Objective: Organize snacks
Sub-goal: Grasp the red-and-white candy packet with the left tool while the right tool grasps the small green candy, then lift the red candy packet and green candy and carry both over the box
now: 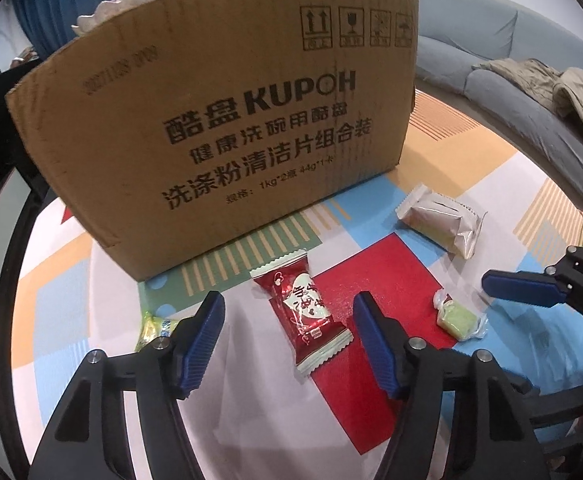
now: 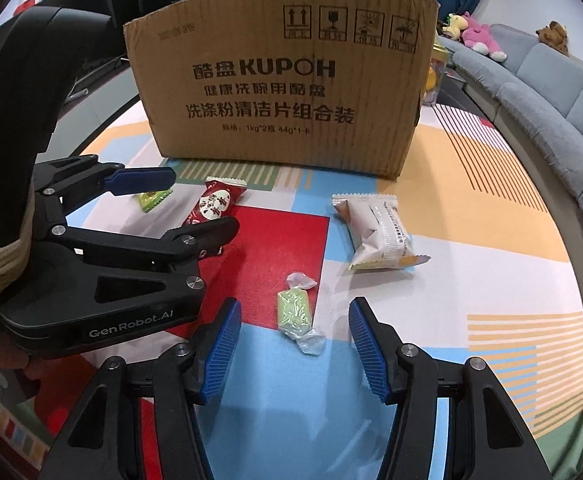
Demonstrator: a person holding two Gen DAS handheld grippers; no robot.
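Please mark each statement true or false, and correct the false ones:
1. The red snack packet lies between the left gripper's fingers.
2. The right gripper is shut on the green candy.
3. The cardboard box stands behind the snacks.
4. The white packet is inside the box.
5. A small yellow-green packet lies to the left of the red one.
1. True. The red snack packet lies on the cloth between the open fingers of the left gripper, not yet gripped.
2. False. The right gripper is open; the green candy lies loose between its fingers.
3. True. The cardboard box stands behind them.
4. False. The white packet lies on the cloth in front of the box.
5. True. The small yellow-green packet lies there.
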